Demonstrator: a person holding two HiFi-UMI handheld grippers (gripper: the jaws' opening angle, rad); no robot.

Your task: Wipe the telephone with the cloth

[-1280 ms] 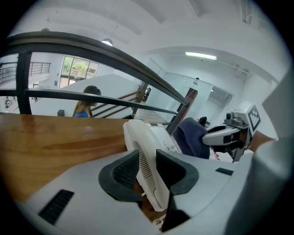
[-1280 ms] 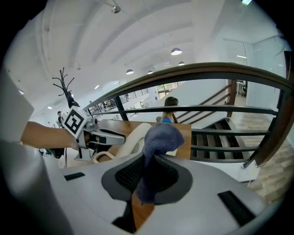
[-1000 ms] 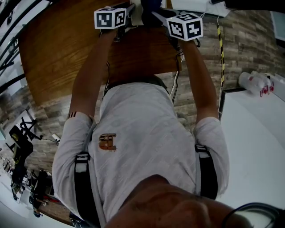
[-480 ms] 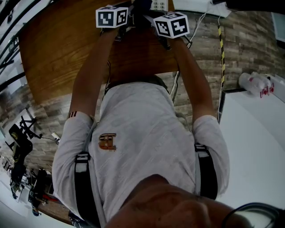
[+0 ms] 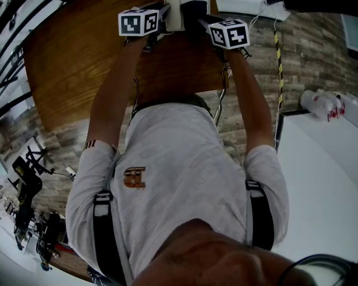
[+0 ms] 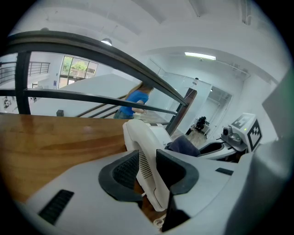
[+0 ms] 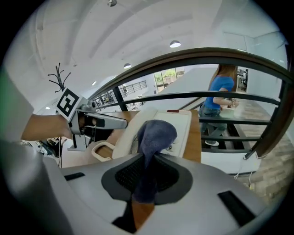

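Observation:
A cream telephone base (image 7: 178, 125) lies on the wooden table (image 5: 72, 61). My left gripper (image 6: 148, 172) is shut on its white handset (image 6: 140, 137), which stands tilted up between the jaws. My right gripper (image 7: 146, 176) is shut on a dark blue cloth (image 7: 155, 134), whose bunched end rests on the telephone beside the handset. The cloth (image 6: 184, 146) also shows just right of the handset in the left gripper view. In the head view only the two marker cubes (image 5: 139, 22) (image 5: 229, 33) and a bit of the handset (image 5: 174, 15) show at the top edge.
A cream cord loop (image 7: 102, 149) lies left of the telephone. A dark curved railing (image 6: 92, 48) runs beyond the table's far edge. A white table (image 5: 319, 173) with plastic bottles (image 5: 321, 103) stands at the right. A person in a blue shirt (image 7: 223, 89) is far behind.
The right gripper swung left toward the left gripper, then back right. The white handset now shows between the two cubes at the top edge. The left gripper hardly moved.

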